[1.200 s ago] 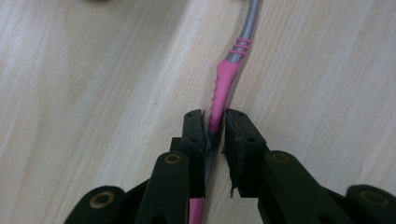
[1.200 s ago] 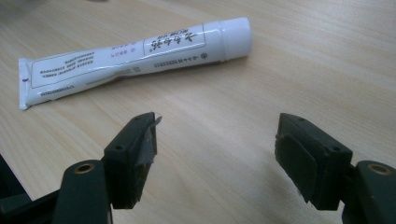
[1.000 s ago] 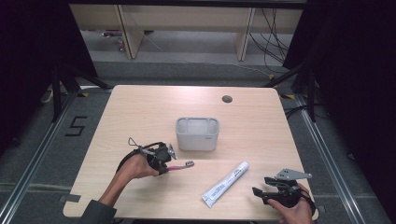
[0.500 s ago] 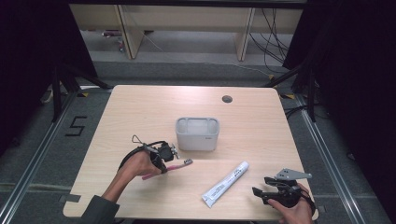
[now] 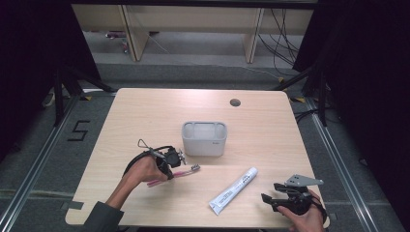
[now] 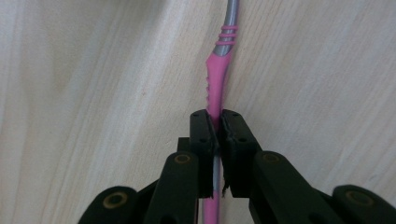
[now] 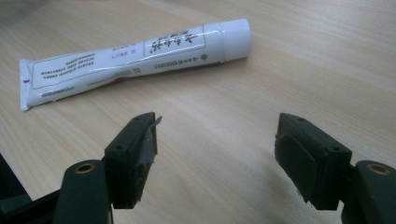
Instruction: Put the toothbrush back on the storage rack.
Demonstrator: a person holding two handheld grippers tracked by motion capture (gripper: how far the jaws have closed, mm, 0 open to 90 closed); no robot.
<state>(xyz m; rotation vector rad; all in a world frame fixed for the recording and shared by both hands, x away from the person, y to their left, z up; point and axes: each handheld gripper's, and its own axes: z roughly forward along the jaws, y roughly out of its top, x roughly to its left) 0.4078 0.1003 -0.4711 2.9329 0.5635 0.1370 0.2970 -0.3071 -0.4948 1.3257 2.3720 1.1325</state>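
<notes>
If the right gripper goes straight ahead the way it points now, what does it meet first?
Most likely the white toothpaste tube, lying crosswise on the table ahead of the open right gripper. Only bare tabletop lies between them, though depth is hard to judge.

Two hand-held grippers low over the near half of the table.
The left gripper [image 5: 180, 158] has its jaws clamped tight, pointing right; the right gripper [image 5: 270, 192], near right, has its jaws spread, pointing left.
</notes>
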